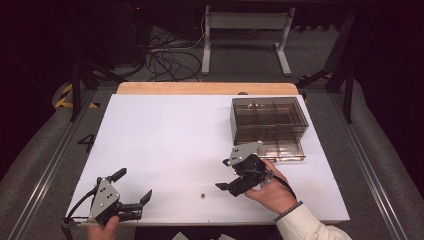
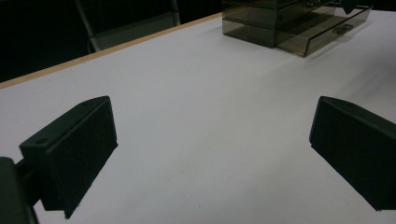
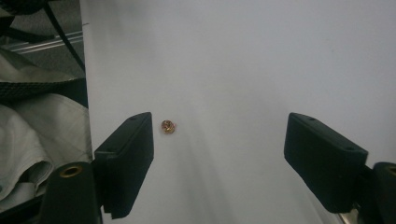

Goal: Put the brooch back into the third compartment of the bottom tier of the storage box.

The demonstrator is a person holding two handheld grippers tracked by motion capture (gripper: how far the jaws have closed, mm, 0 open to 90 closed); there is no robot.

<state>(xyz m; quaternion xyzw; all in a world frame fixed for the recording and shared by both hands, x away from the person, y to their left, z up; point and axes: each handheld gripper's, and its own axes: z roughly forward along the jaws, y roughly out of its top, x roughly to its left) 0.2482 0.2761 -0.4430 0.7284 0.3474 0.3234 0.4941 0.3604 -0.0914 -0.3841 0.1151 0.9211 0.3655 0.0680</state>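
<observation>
High view is showing the right gripper point(image 1: 223, 174) sitting lower centre-right, jaws apart with nothing between them — the small brass nut point(image 1: 202, 196) is lying on the white table point(image 1: 165, 135) just left of it. Left gripper point(image 1: 134, 186), lower left, is holding its jaws wide. Smoky plastic drawer box point(image 1: 269, 125) is standing upper right.
</observation>
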